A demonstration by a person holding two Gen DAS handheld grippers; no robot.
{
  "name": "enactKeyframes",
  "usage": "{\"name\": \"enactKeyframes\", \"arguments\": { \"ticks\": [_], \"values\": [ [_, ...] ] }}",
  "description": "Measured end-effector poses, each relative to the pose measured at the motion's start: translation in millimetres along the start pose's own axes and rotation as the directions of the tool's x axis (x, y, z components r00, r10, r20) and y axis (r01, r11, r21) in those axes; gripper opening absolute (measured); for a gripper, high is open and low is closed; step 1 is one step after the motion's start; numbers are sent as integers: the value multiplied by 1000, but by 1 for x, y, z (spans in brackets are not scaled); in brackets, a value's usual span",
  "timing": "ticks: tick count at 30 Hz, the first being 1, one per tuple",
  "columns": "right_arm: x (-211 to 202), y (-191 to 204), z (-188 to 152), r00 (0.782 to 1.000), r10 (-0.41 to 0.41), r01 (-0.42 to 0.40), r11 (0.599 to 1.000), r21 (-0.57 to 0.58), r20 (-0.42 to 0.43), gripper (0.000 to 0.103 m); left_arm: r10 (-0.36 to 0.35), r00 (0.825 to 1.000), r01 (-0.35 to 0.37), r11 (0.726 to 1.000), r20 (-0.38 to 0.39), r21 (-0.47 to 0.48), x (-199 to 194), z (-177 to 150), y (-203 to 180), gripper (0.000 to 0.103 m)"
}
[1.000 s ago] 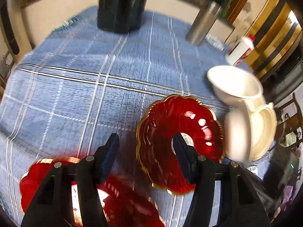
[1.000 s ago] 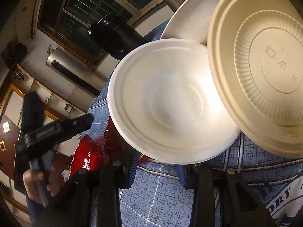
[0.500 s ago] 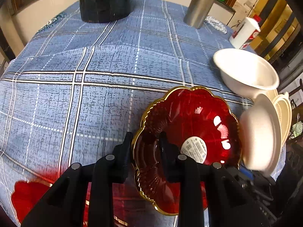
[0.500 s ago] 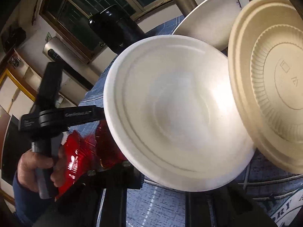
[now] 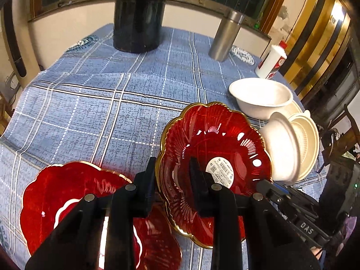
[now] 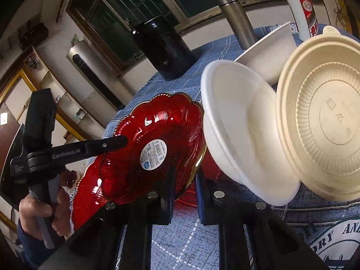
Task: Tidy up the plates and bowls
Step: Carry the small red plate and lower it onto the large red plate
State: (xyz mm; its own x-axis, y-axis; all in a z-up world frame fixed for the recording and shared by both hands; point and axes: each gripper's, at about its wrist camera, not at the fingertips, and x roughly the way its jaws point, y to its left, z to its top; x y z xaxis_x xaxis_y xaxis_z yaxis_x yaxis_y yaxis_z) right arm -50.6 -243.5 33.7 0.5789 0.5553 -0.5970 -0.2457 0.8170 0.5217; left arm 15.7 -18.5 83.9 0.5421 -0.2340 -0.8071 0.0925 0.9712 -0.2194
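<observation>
two red plates (image 5: 216, 148) (image 5: 67, 200), two white bowls (image 5: 261, 96) (image 5: 283, 148), one cream lid (image 6: 324, 117), one flask (image 5: 226, 36), one bottle (image 5: 271, 60)

Bare tablecloth (image 5: 94, 103) mid-table; black canister (image 5: 138, 15), flask (image 5: 226, 37) behind.

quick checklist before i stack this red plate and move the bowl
1. Left claw shut on the lifted red plate at its rim: ok.
2. Right claw shut on the tilted white bowl: ok.
3. Gap between the lifted plate and the tilted bowl: not ok, their rims look nearly touching.
4. Second red plate lying flat on the tablecloth, nothing on it: ok.
5. Beige lid clear of the tilted bowl: cannot tell.
</observation>
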Motion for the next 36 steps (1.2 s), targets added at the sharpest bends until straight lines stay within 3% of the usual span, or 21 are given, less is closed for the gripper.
{"name": "enactKeyframes", "arguments": {
  "ticks": [7, 36],
  "values": [
    [-5, 9, -1, 999, 45, -45, 999, -16, 7, 16, -11, 1000, 12, 1000, 22, -27, -16, -15, 7, 25],
    [23, 35, 7, 993, 100, -108, 985, -133, -67, 16, -13, 999, 17, 991, 31, -134, -41, -67, 41, 25]
  ]
}}
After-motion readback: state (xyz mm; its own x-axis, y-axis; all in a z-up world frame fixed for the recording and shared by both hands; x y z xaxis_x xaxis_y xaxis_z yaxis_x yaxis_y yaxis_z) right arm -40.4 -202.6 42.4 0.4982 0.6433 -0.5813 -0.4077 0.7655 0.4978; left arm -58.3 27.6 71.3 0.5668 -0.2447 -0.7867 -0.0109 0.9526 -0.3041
